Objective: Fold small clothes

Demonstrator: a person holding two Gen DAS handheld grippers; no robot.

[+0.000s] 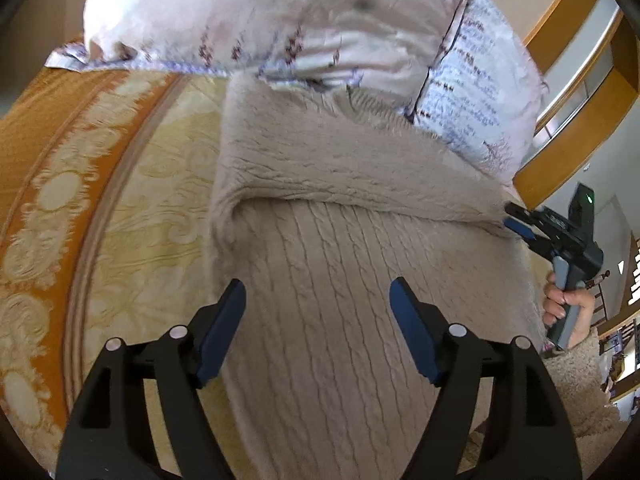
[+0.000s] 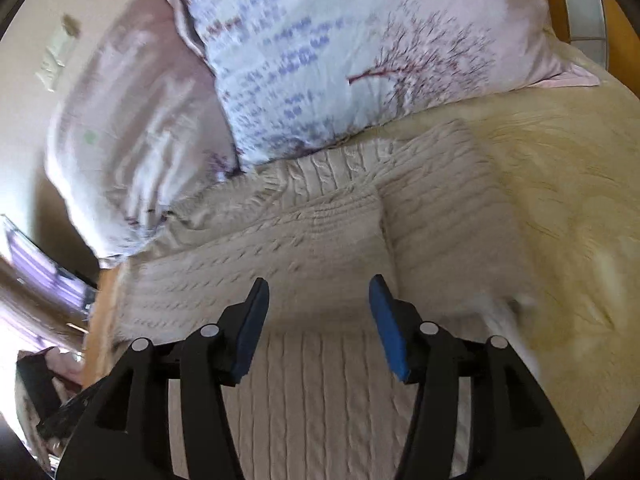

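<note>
A beige cable-knit sweater [image 1: 328, 280] lies flat on the bed, a sleeve folded across its upper part [image 1: 340, 168]. My left gripper [image 1: 318, 300] is open and empty, hovering above the sweater's body. My right gripper [image 2: 318, 300] is open and empty above the sweater [image 2: 304, 240], where a folded sleeve crosses the body. In the left wrist view the right gripper [image 1: 516, 222] sits at the sweater's right edge, held by a hand; whether it touches the cloth there I cannot tell.
The bed has a cream and orange patterned cover [image 1: 80, 200]. Two pillows with a purple tree print [image 2: 340, 52] lean at the head of the bed, touching the sweater's top. A wooden headboard [image 1: 560, 160] stands to the right.
</note>
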